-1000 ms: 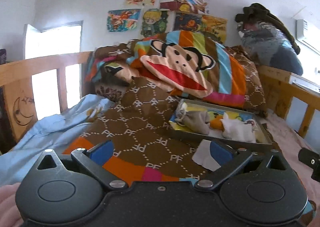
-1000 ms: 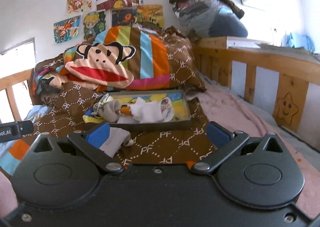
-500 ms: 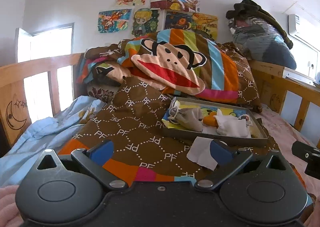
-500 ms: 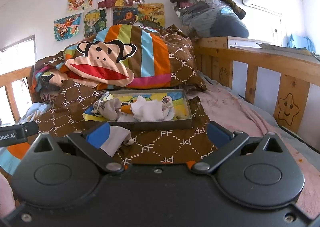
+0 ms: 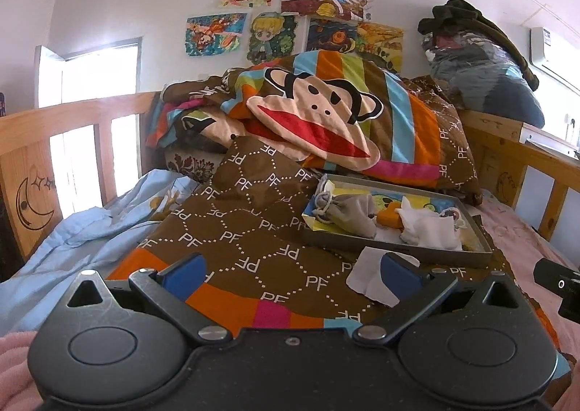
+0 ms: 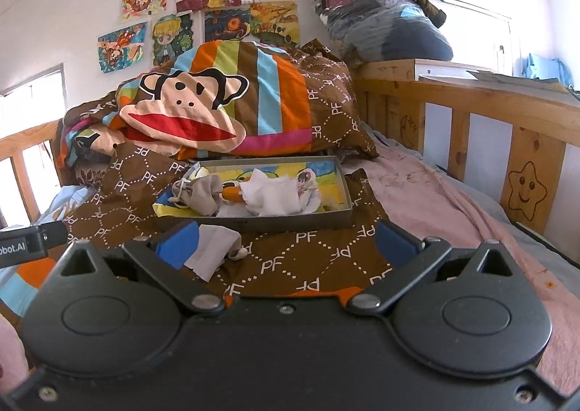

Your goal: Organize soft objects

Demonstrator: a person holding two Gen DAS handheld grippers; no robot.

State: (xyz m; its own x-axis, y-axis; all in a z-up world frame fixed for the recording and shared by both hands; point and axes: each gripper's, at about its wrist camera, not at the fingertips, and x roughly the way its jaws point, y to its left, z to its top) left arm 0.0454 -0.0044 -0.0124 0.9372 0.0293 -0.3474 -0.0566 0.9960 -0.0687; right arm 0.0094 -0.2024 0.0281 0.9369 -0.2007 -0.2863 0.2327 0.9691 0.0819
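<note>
A shallow grey tray (image 5: pixel 475 246) (image 6: pixel 346 189) lies on the brown patterned quilt (image 5: pixel 253 229) (image 6: pixel 308 251). In it sit a grey drawstring pouch (image 5: pixel 348 209) (image 6: pixel 203 195), an orange piece (image 5: pixel 389 218) (image 6: pixel 232 193) and white cloths (image 5: pixel 429 227) (image 6: pixel 272 195). A loose white cloth (image 5: pixel 366 278) (image 6: pixel 212 253) rests on the quilt just in front of the tray. My left gripper (image 5: pixel 290 271) is open, its right finger over that cloth. My right gripper (image 6: pixel 286 242) is open too, its left finger beside the cloth.
A monkey-print duvet (image 5: pixel 326 120) (image 6: pixel 203 110) is piled behind the tray. Wooden bed rails (image 5: pixel 47 157) (image 6: pixel 471 128) run along both sides. A light blue sheet (image 5: pixel 72 240) lies at left, a pink sheet (image 6: pixel 435 200) at right. Bagged clothes (image 6: pixel 380 23) sit on the headboard shelf.
Both views have shifted slightly: the tray and cloth have slid leftward and lower in the left wrist view. Nothing has been gripped; both grippers stay open.
</note>
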